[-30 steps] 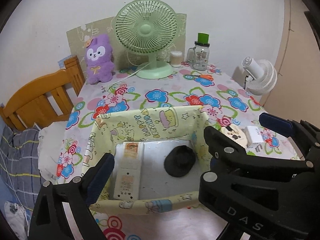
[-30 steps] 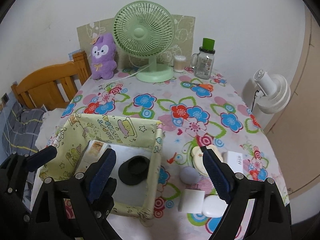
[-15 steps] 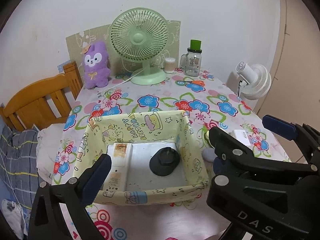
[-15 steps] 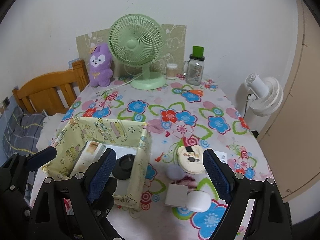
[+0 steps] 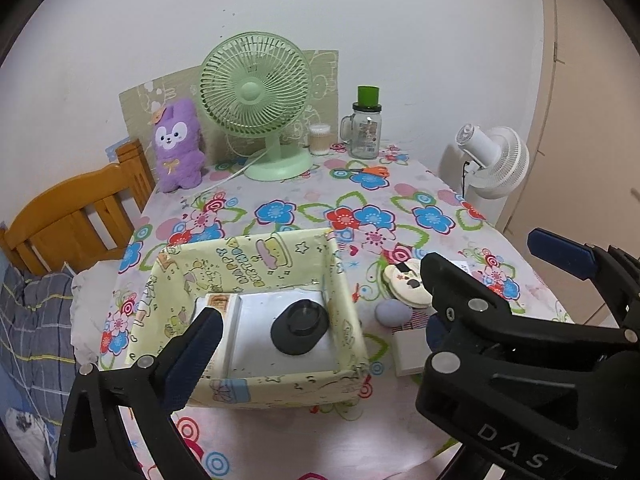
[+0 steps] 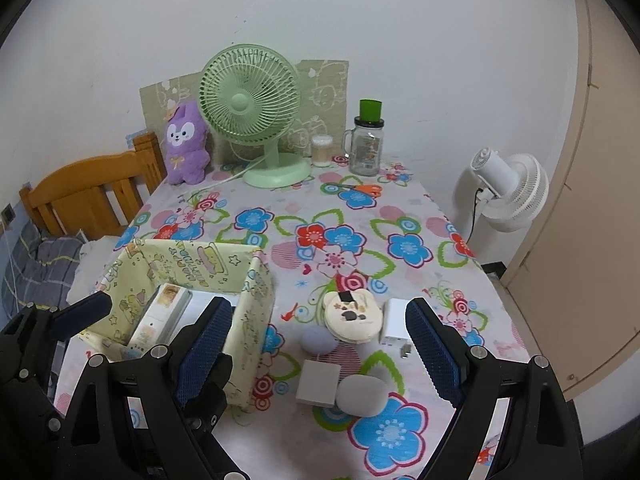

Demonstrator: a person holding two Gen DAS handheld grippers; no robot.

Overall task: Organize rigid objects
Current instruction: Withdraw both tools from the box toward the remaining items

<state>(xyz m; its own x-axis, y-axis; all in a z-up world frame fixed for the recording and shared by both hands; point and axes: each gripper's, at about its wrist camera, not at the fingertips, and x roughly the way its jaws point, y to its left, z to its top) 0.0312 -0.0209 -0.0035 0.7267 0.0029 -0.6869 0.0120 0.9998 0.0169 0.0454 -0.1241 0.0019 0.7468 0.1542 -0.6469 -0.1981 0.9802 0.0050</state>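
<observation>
Left wrist view: biggest thing is the table [image 5: 304, 204] w/ a loud flower-print cloth, wooden chair [image 5: 76, 216] off its left edge. At the back stands a green desk fan [image 5: 256, 100], purple plush bunny [image 5: 176, 144] to its left, and a glass mug-jar w/ green lid [image 5: 365, 128] to the right w/ a small cotton-swab tub [image 5: 320, 140] between fan and jar. A white fan [image 5: 494, 160] sits past the table's right edge.

Next down in size: the yellow fabric bin [image 5: 256, 256] on the near-left part of the table. Inside it a white remote [image 5: 224, 320] lies along the left wall and a black round puck [image 5: 301, 326] sits right of it, apart from it.

The left gripper [image 5: 308, 344] hangs above the bin, fingers spread wide, nothing between them. The right gripper [image 6: 320, 340] is also spread wide and empty, hovering over the loose stuff on the cloth.

Small items, right wrist view, all outside the bin on its right: bear-face round case [image 6: 352, 316], white charger block [image 6: 394, 322] just beside it on the right, lavender pebble-shaped thing [image 6: 318, 340] touching the case's lower left edge, flat white square box [image 6: 318, 384] nearer the camera, and a white oval case [image 6: 362, 396] touching that box's right side. Orange scissors [image 6: 360, 189] lie way back near the jar.
</observation>
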